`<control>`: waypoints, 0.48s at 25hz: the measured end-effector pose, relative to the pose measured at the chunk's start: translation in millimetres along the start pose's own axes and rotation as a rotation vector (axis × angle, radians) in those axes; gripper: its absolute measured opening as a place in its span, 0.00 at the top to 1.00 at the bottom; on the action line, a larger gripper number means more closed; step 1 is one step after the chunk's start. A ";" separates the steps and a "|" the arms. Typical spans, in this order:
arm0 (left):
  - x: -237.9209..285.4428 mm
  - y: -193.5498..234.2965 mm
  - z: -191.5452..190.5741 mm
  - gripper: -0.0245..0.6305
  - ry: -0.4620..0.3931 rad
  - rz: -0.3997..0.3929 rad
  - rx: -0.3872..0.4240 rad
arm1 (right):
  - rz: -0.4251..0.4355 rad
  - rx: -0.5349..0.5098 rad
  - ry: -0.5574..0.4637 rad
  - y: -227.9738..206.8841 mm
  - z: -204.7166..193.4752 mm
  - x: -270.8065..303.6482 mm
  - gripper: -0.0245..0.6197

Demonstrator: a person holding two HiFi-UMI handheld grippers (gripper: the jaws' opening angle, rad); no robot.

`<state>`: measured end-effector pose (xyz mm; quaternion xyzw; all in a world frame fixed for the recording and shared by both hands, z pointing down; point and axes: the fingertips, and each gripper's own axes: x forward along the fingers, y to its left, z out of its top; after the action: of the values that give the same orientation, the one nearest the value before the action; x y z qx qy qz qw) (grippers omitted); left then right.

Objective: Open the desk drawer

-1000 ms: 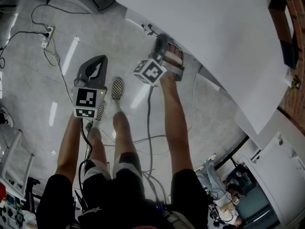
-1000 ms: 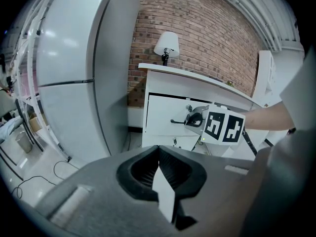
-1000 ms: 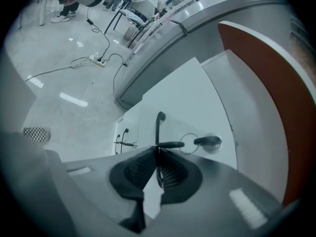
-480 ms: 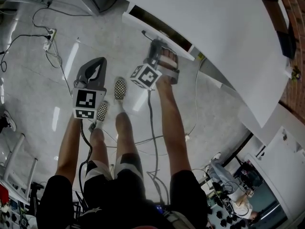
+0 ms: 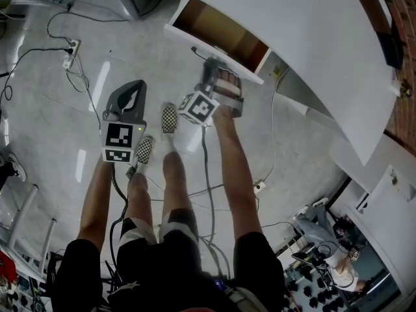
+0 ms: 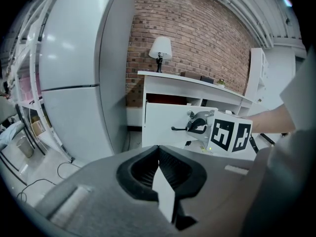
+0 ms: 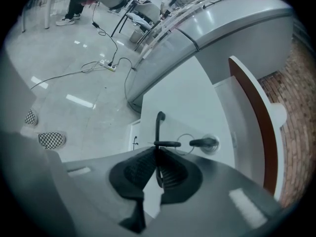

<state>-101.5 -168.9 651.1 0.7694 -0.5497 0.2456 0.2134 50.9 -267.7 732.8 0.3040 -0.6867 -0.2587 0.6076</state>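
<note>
Our right gripper (image 7: 157, 156) pinches the thin dark drawer handle (image 7: 159, 125), its jaws nearly together on it. The desk drawer (image 5: 218, 30) stands partly open at the top centre of the head view. Our left gripper (image 6: 159, 154) hangs empty, jaws pressed together. The handle is slim, so we judge that an off-axis pull could let it slip free or skew the drawer.
</note>
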 end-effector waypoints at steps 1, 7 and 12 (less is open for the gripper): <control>-2.7 -0.8 -1.5 0.95 -0.001 -0.001 0.002 | 0.006 0.001 -0.001 4.1 0.2 -3.1 0.93; -18.6 -4.1 -9.7 0.95 -0.005 -0.012 0.014 | 0.009 0.011 0.001 21.1 7.9 -24.2 0.93; -32.6 -3.4 -17.8 0.95 -0.010 -0.020 0.024 | 0.013 0.019 0.007 32.8 15.2 -39.0 0.93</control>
<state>-109.7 -133.0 645.0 0.7786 -0.5401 0.2461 0.2036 35.5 -217.1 728.2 0.3060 -0.6889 -0.2470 0.6088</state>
